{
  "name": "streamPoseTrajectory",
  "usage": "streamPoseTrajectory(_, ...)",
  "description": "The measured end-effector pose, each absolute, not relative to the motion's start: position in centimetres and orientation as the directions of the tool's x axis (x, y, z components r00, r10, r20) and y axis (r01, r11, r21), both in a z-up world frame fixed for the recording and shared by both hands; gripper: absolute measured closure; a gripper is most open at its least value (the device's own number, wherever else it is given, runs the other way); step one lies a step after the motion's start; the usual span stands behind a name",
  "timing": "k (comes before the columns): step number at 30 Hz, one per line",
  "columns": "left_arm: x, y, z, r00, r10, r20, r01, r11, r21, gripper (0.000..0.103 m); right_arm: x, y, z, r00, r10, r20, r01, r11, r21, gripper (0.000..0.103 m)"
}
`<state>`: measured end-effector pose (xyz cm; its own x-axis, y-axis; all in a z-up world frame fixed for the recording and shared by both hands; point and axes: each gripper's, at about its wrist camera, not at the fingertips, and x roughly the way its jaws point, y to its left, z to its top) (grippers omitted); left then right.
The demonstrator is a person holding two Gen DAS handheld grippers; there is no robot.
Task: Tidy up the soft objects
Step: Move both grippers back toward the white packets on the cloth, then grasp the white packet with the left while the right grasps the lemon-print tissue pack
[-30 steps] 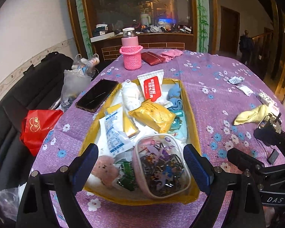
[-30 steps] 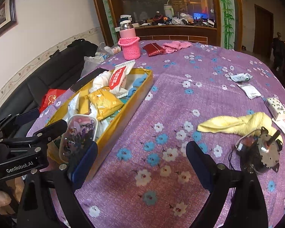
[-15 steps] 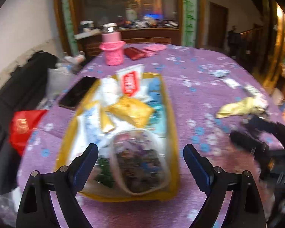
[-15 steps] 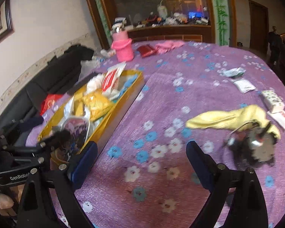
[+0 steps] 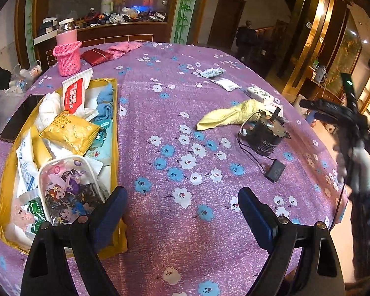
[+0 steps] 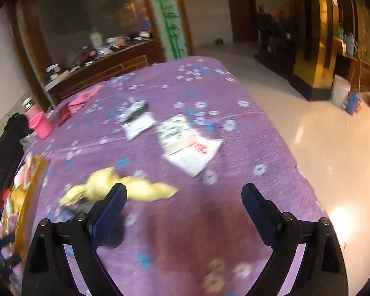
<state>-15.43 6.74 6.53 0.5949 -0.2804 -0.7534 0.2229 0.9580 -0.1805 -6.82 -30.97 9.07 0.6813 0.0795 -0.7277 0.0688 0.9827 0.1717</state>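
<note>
Landmark: the yellow tray [image 5: 114, 113], lying on the purple flowered tablecloth [image 5: 185, 234]; every place below is given from it, read left to right.

Phone [image 5: 19, 118]: just off the tray's left rim, flat on the cloth.

Pink bottle [image 5: 67, 49]: beyond the tray's far end, upright in a pink knitted sleeve.

Tray contents: a clear cartoon pouch [image 5: 71, 192] at the near end, a yellow snack packet [image 5: 71, 132] mid-tray, a blue cloth [image 5: 106, 103] and a red-and-white packet [image 5: 74, 93] at the far end.

My left gripper [image 5: 182, 209]: jaws spread wide with nothing between them, over bare cloth just right of the tray's near corner.

Yellow cloth [image 5: 229, 117]: the loose soft item, crumpled on the tablecloth well right of the tray; in the blurred right wrist view [image 6: 125, 188] it lies just ahead of my left-hand finger.

Small motor [image 5: 265, 135]: touching the yellow cloth's right end, its cable running to a small black box [image 5: 275, 170].

Paper packets [image 5: 224, 83]: farther right of the tray and beyond the yellow cloth.

My right gripper [image 6: 183, 204]: jaws wide apart and empty, above the cloth right of the tray; seen blurred at the right edge of the left wrist view [image 5: 333, 113].
</note>
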Motion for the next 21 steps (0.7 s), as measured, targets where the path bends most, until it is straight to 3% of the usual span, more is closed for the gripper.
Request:
streamPoseTrajectory(9,-15.4,6.9,6.9,0.592,-0.234,-0.772,0.206,0.969,-0.135,0.010,4.3,-29.5,6.6,0.567,0.034,-0.823,0.043,0.997,0.071,0.009)
streamPoseTrajectory(15,-14.1,6.7,8.7,0.567,-0.285,-0.773,0.254,0.953,-0.165,0.010,9.7,-27.7,4.0,0.500,-0.002,-0.866,0.021,1.000,0.011,0.009)
streamPoseTrajectory(16,-13.8,6.5,9.1,0.566,-0.292,-0.771,0.261,0.950,-0.168,0.010,10.1,-27.5,3.5,0.495,0.005,-0.869,0.011,1.000,0.012,0.013)
streamPoseTrajectory(17,-13.1,6.1,9.6,0.567,-0.299,-0.768,0.271,0.948,-0.169,0.010,10.1,-27.4,3.1,0.492,0.013,-0.870,0.003,1.000,0.017,0.032)
streamPoseTrajectory(18,-12.6,5.7,10.0,0.568,-0.302,-0.766,0.279,0.946,-0.165,0.010,10.0,-27.4,2.8,0.490,0.025,-0.871,0.000,1.000,0.028,0.043)
streamPoseTrajectory(21,-9.8,3.6,11.6,0.588,-0.304,-0.750,0.315,0.940,-0.135,0.010,8.9,-28.1,2.7,0.513,0.076,-0.855,-0.002,0.996,0.088,0.047)
